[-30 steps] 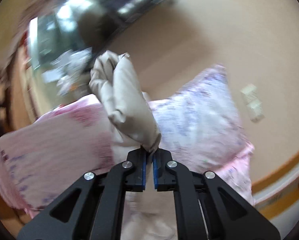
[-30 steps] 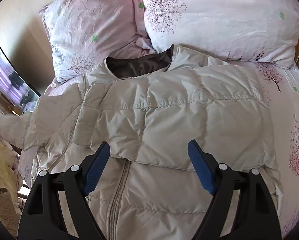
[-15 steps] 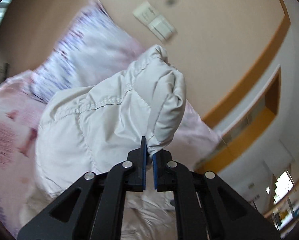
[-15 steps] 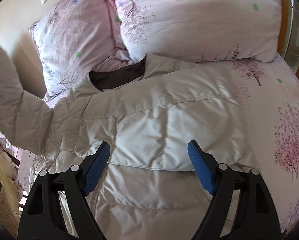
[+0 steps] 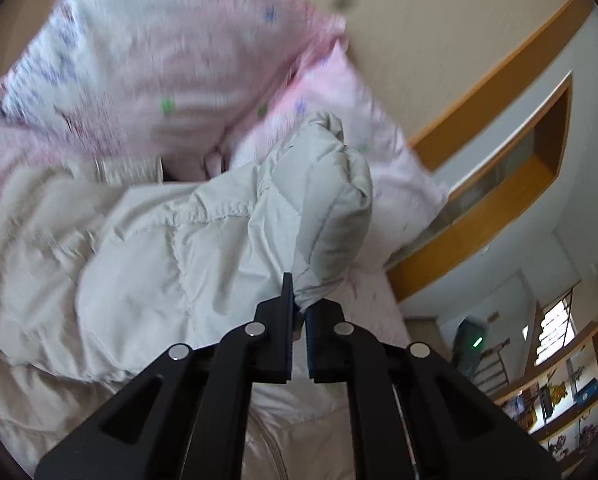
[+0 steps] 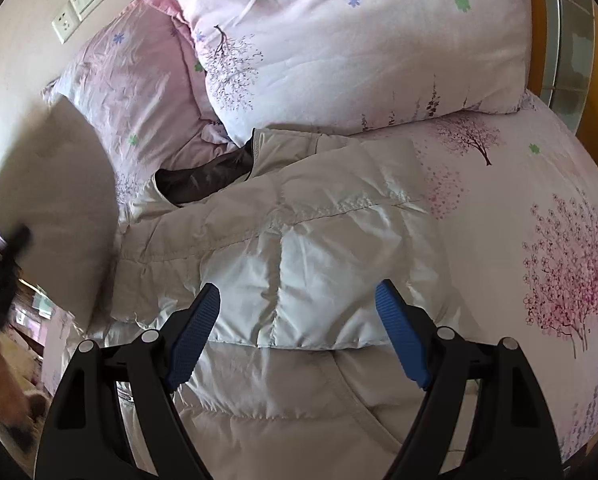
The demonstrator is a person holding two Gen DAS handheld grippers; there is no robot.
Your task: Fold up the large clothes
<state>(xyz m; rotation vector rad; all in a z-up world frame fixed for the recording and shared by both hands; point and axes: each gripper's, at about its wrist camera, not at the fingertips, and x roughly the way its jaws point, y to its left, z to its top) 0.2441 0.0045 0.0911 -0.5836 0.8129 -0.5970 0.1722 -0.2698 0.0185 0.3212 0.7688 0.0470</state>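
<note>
One pale padded jacket (image 6: 299, 264) lies spread on the bed (image 6: 539, 208), filling the centre and lower part of the right wrist view, its dark-lined collar toward the two pink flowered pillows (image 6: 359, 48) at the top of the frame; it looks light, puffy and soft, with a smooth shell that may slip, so a cuff, hem or stitched seam is likely the surest place to pinch; the left gripper (image 5: 299, 312) has its fingers closed narrow on the end of one sleeve (image 5: 323, 216), lifted at the centre of the left wrist view above the jacket body; the right gripper (image 6: 297, 336) hangs over the chest panel with fingers spread wide, holding nothing.
</note>
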